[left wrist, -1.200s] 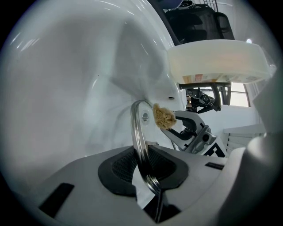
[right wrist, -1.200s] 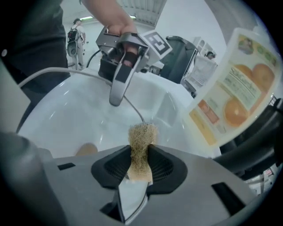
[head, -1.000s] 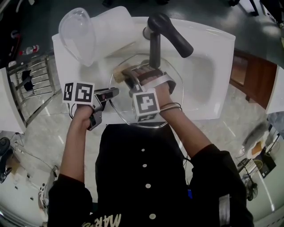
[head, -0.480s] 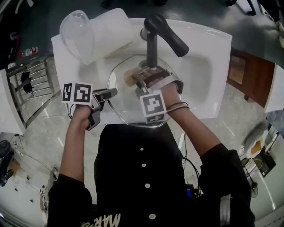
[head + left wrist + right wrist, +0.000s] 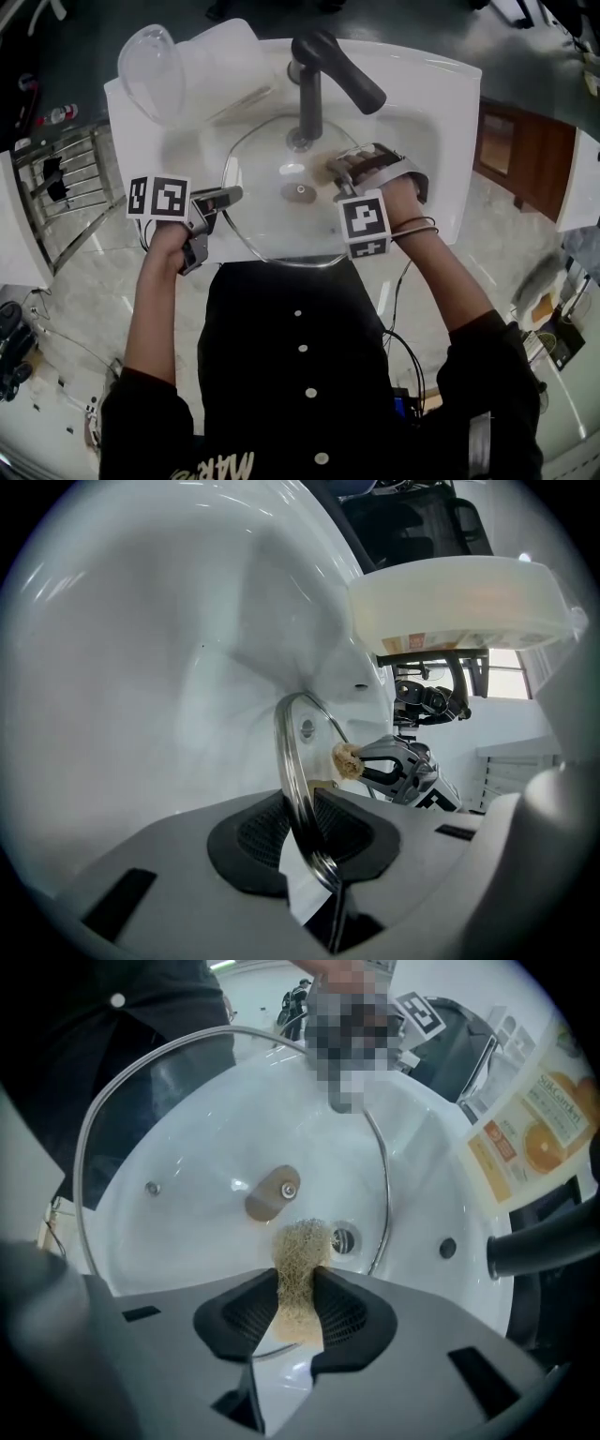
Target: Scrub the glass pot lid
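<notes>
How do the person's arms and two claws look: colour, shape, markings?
Both the left claw and right claw are grey with black ribbed pads. Each carries a white cube with black square markers. The black sleeves end near the elbows; thin dark bands circle the right wrist.

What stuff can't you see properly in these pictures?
- Left gripper view: the glass lid shows edge-on, so its face is unseen.
- Right gripper view: added blurring covers part of the lid's far rim; the orange label is cut off at the edge.
- Head view: the right gripper hides whether the scrubber touches glass.
</notes>
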